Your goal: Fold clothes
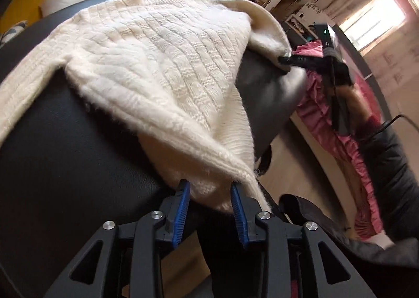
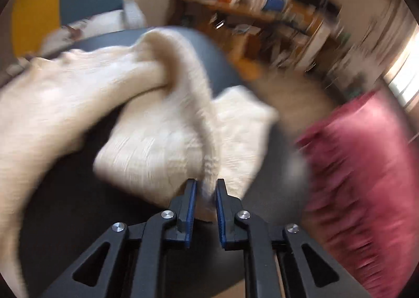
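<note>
Cream fuzzy cable-knit sweater (image 1: 146,67) lies spread across a black padded leather surface (image 1: 65,146); whether that is a seat or a table cannot be told. Left tool (image 1: 208,188): blue-padded jaws part-open, the sweater's near hem corner sits between them, pads not visibly pressing it. Right tool (image 2: 205,188): jaws narrow, pinched on a raised fold of the sweater's edge, knit lifted into a ridge above the rest of the cloth; the right wrist view is motion-blurred. In the left wrist view the right tool grips the sweater's far edge at the surface's right side. Pink ruffled fabric (image 1: 327,125) lies beside the surface, to the right.
</note>
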Demonstrator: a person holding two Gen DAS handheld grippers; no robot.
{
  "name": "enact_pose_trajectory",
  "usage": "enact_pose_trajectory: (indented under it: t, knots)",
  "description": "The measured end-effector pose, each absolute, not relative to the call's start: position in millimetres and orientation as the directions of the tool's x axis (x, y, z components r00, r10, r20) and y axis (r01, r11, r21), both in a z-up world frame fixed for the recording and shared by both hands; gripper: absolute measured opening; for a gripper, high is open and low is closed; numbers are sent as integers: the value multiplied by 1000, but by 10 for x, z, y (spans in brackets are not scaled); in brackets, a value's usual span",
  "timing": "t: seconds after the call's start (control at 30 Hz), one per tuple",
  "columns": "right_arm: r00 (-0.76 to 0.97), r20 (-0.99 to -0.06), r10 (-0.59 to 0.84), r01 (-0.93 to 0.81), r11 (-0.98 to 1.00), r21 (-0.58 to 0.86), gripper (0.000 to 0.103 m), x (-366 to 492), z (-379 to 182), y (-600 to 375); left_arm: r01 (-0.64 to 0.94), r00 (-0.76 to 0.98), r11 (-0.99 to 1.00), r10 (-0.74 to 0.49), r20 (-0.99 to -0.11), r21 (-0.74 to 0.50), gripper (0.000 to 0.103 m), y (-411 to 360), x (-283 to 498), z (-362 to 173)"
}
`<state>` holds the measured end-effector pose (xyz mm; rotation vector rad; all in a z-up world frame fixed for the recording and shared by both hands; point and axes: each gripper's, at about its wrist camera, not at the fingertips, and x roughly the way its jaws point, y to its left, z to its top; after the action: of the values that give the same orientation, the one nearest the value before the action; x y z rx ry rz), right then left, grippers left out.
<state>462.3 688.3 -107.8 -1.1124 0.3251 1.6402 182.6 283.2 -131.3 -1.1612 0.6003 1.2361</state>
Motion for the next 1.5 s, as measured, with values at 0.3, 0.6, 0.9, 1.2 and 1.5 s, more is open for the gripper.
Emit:
enact_pose_trajectory:
  t: [0.3,0.6,0.9,1.2,1.5]
  knots:
    - [-499,-769,398,-820,-504,271,30,4894,-481,6558,-916,284,-101,520,-806,-388,55,2969,1760,-900]
    - [-629,-765,137,-692,-547,471,30,4256,-1197,5620,-961,228,-63,379,-897,-271,63,2945,2055,-1122]
    - [-657,-737,157,-703,-481,524,30,4301,-1260,5491,-937,255,-164,282,-925,-308,54,3199,2228,-1496]
    - [-739,-663,120,-660,-329,676,30,4592,-1459,5564,-883,320,-116,561,-763,-456,12,3386,1796,-424]
    - [-921,-385,63,-385,12,923,45,4306,-1793,5826,-779,348,-86,765,-542,-621,12,3771,888,789]
